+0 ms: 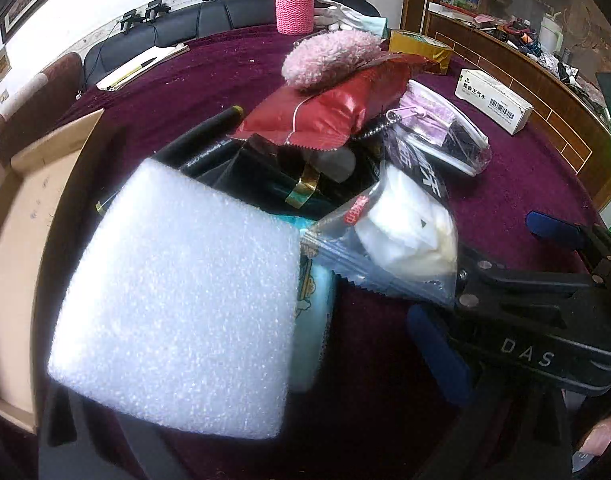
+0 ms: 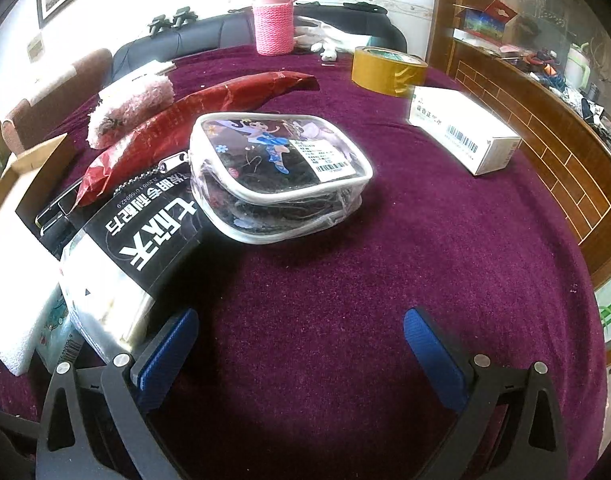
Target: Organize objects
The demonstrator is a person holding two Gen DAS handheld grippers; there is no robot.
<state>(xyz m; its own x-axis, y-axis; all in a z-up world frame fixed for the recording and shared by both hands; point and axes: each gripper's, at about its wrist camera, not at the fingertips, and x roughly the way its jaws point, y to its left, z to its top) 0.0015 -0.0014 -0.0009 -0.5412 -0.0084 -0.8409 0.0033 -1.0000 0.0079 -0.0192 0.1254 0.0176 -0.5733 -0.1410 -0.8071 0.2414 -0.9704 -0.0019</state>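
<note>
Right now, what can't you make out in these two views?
- Left hand-held gripper, left wrist view: the white foam block covers its fingers, so grip unclear.
- Cardboard box, left wrist view: cut by the edge, foam hides its inside.
- Teal packet, left wrist view: mostly behind foam.
- Shelf clutter, right wrist view: too small.

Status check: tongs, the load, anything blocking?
Left tongs shut on white foam block. Right tongs open, empty, over the tablecloth. Clear zip pouch ahead, unobstructed.

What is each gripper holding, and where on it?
Left gripper: white foam block, clamped at its near edge. Right gripper: open, nothing held.
</note>
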